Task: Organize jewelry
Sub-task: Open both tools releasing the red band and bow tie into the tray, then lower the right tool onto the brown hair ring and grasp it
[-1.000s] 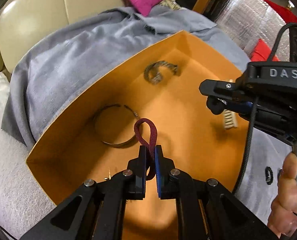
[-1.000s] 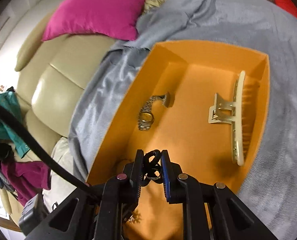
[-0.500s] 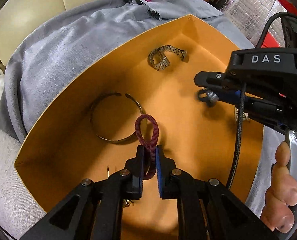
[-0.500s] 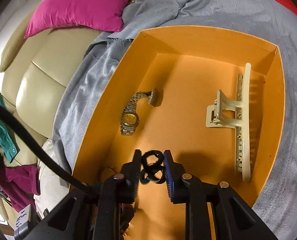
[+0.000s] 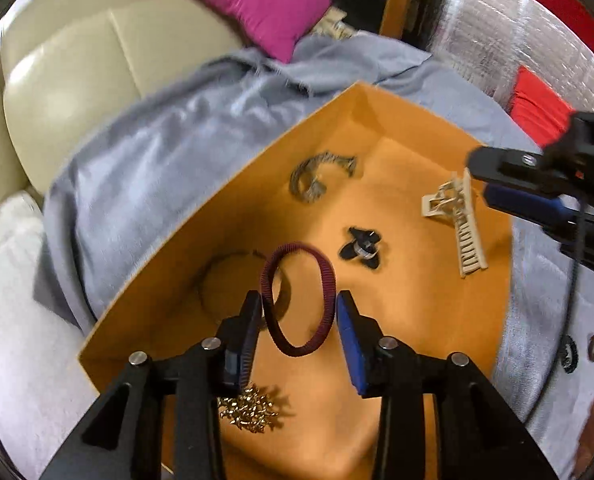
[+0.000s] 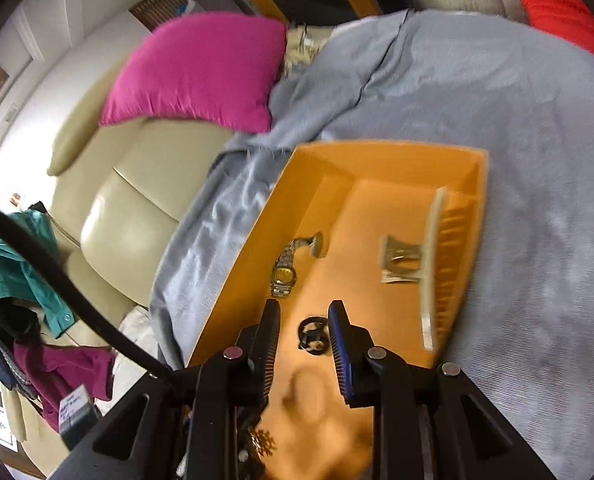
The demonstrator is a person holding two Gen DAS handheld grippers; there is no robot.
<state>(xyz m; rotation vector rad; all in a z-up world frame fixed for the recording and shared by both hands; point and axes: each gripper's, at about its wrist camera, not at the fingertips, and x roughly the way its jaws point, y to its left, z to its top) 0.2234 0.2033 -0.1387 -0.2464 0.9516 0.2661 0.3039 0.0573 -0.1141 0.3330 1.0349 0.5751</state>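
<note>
An orange box [image 5: 225, 216] lies on a grey cloth. My left gripper [image 5: 297, 304] hangs over its near end with the jaws opening. A maroon hair tie [image 5: 325, 280] stands as a loose loop between them, close to the left finger, and the pads do not press on it. My right gripper [image 6: 304, 312] is open above the box floor, and a black hair tie [image 6: 313, 336] lies on the floor under its fingertips. In the left wrist view this black hair tie [image 5: 361, 248] sits mid-box, with the right gripper [image 5: 509, 184] raised at the right edge.
Inside the box lie a steel watch [image 5: 317, 180] [image 6: 285, 272], a cream hair claw [image 5: 457, 224] [image 6: 437, 264], a thin bangle [image 5: 217, 280] and a gold brooch [image 5: 249, 408]. The grey cloth [image 6: 457, 100] covers a cream sofa [image 6: 129, 208] that has a pink cushion [image 6: 201, 72].
My left jaws have spread and the squeezed maroon tie has sprung into a round loop. The right gripper has let go of the black tie and drawn back and up.
</note>
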